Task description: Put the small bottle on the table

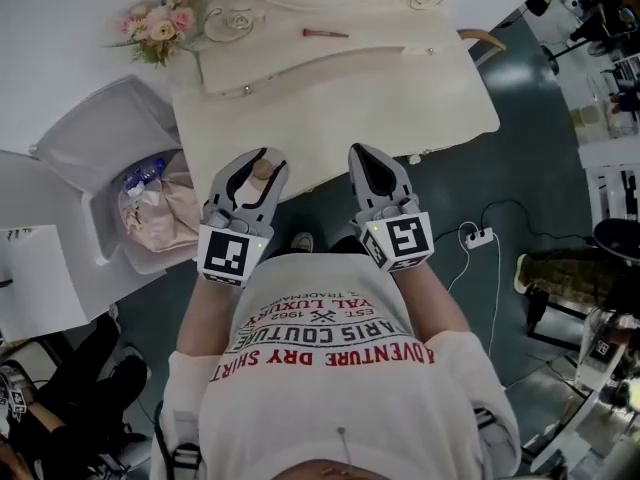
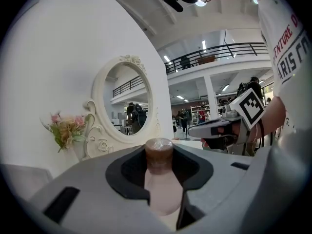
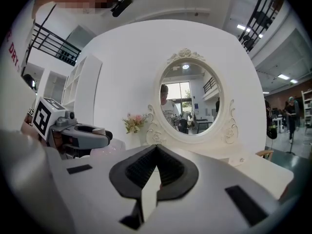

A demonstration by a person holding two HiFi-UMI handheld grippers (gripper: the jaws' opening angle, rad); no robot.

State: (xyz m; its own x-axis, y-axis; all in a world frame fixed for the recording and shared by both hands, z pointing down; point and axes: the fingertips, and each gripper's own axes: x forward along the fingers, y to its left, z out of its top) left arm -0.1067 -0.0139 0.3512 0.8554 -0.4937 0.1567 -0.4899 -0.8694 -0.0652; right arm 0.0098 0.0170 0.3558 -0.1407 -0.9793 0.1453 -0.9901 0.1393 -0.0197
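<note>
A small pale pink bottle (image 1: 262,171) with a brown cap stands upright between the jaws of my left gripper (image 1: 262,163), which is shut on it. In the left gripper view the bottle (image 2: 160,184) fills the gap between the dark pads. My right gripper (image 1: 372,158) is held level beside the left one, its tips meeting with nothing between them. Both hover just off the front edge of the white dressing table (image 1: 330,98). The oval mirror (image 3: 190,99) rises ahead in the right gripper view.
A flower bunch (image 1: 158,23) sits at the table's back left and a thin pink stick (image 1: 325,33) lies near the mirror base. A white bin (image 1: 90,138) holding a pink bag (image 1: 160,213) stands to the left. A power strip (image 1: 478,236) and cable lie on the floor at right.
</note>
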